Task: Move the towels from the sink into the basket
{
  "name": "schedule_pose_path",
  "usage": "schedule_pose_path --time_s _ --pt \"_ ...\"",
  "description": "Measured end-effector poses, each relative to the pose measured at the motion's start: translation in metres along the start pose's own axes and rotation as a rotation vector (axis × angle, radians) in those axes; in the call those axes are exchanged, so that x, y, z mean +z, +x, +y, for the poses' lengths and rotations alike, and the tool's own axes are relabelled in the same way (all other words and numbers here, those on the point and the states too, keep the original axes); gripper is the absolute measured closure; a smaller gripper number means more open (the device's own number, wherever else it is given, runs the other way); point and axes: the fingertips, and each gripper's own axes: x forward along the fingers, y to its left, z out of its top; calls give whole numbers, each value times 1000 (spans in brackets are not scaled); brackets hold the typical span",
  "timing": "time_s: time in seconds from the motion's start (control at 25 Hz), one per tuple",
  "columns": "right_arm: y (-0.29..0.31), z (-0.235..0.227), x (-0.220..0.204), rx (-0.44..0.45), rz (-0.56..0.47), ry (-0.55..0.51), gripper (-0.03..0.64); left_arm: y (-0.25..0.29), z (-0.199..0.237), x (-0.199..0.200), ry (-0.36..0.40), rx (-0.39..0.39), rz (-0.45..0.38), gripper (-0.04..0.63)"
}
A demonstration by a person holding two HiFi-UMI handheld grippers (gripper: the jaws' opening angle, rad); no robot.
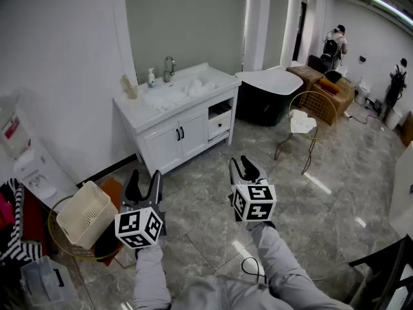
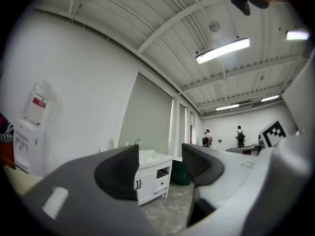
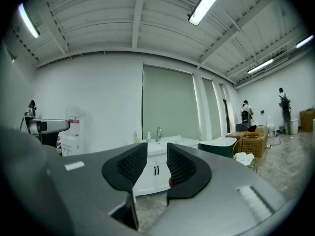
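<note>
Both empty: left gripper [image 1: 145, 176] wide, right gripper [image 1: 242, 166] narrow; crumpled white towels [image 1: 195, 86] top the boxy vanity [image 1: 166, 142].

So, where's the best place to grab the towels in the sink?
Probably a raised fold on top of the towels, coming down from above and from the open front of the vanity. They lie crumpled in its top, with the faucet and wall close behind. They're far off, so single folds are hard to make out.
</note>
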Motion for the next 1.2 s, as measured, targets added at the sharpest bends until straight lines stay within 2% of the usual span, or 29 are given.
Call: schedule_pose_path --time_s 0.72,0.88,1.2 --pt "5 15 6 4 -21 16 492 -1 18 4 3 4 -2 272" --pt "2 23 4 -7 -38 53 491 -4 32 3 -11 -12 7 272" --pt "-3 43 -3 -23 -73 36 491 4 59 -3 -15 -65 21 272"
